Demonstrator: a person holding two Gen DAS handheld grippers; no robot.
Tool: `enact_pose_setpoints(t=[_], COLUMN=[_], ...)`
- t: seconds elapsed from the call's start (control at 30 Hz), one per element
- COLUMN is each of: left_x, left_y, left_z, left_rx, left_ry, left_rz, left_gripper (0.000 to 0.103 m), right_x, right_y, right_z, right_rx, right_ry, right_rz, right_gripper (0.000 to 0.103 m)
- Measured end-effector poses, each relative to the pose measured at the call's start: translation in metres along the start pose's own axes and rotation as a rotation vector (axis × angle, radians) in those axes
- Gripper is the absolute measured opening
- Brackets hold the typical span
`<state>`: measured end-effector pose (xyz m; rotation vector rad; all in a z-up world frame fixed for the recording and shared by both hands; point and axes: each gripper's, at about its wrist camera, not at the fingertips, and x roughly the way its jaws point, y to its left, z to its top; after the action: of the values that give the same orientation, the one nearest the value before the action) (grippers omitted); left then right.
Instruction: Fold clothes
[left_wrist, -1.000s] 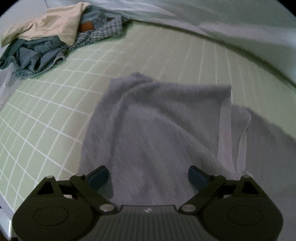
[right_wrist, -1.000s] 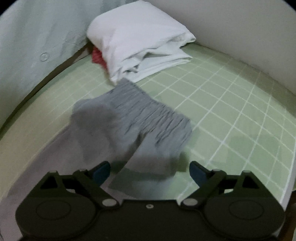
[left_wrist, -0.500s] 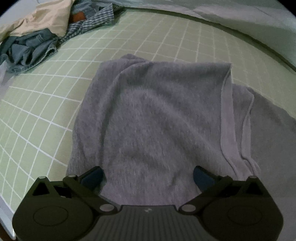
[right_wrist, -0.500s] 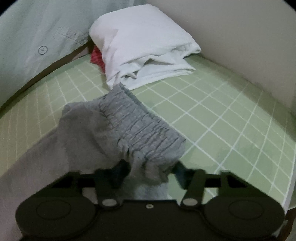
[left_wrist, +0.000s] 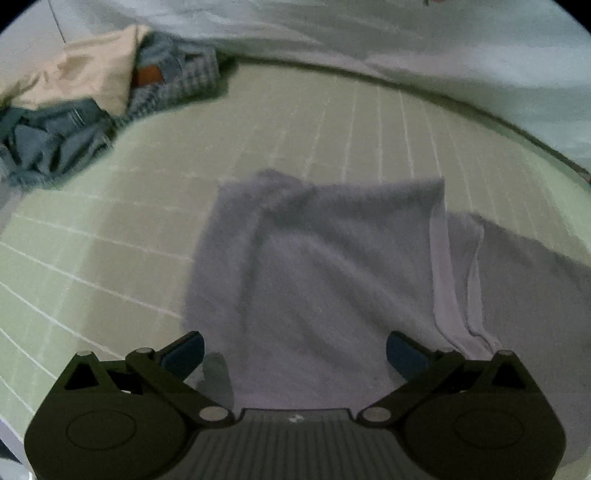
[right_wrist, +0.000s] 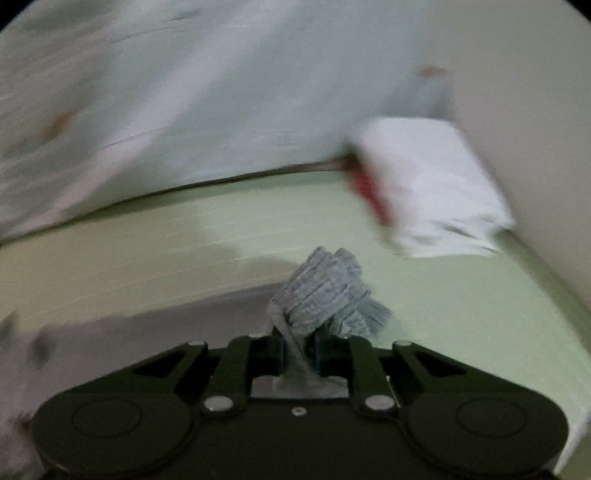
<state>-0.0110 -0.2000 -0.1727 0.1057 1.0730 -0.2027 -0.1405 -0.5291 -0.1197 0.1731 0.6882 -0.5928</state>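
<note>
A grey garment (left_wrist: 332, 266) lies spread on the green grid mat (left_wrist: 110, 236), one layer folded over another. My left gripper (left_wrist: 294, 352) hovers over its near edge, wide open, with nothing pinched between the blue pads. In the right wrist view the garment's ribbed elastic waistband (right_wrist: 325, 295) bunches up in front of my right gripper (right_wrist: 298, 349). Its jaws are closing and the pads press on the grey cloth, which is lifted off the mat. The rest of the garment trails off to the lower left, blurred.
A heap of unfolded clothes (left_wrist: 74, 122), denim, check and cream, sits at the mat's far left. A folded white pile (right_wrist: 432, 188) with something red under it lies at the far right by the wall. Pale sheeting (right_wrist: 184, 92) hangs behind the mat.
My right gripper closed on the ribbed waistband and swung left and up with it, rolling as it went. The left gripper stayed open and drew back a little from the garment.
</note>
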Motion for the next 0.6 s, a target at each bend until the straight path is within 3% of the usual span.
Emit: enact_pose_setpoints(t=[0.07,0.13,0.2,0.4,0.53,0.6], left_x=[-0.007,-0.018,-0.028,-0.017,-0.008,-0.005], left_y=[0.007,0.018,0.023,0.049,0.052,0.049], left_z=[0.007,0.013,0.015,0.02,0.017,0.016], left_rx=[0.005,0.012,0.016,-0.041,-0.027,-0.01], left_ry=[-0.009,-0.033,-0.068,-0.038,-0.006,0.004], left_rz=[0.019,0.025,0.018,0.007,-0.004,-0.006], left_gripper=[0.103,0.103,0.103,0.103,0.103,0.103], right_x=[-0.001,0.006,0.009,-0.006,-0.013,-0.013], right_y=[0.03,0.055,0.066,0.05,0.032,0.023], right_z=[-0.014,-0.029,-0.038,-0.026,-0.017,-0.013], right_rx=[-0.057,-0.098,-0.082,0.087,0.203,0.257], right_ry=[0.049,0.155,0.229,0.165,0.104,0.083], right_rz=[0.067,0.118,0.121,0.107,0.077,0.064], right_gripper=[0.018,0.025,0.033,0.051,0.064,0.066])
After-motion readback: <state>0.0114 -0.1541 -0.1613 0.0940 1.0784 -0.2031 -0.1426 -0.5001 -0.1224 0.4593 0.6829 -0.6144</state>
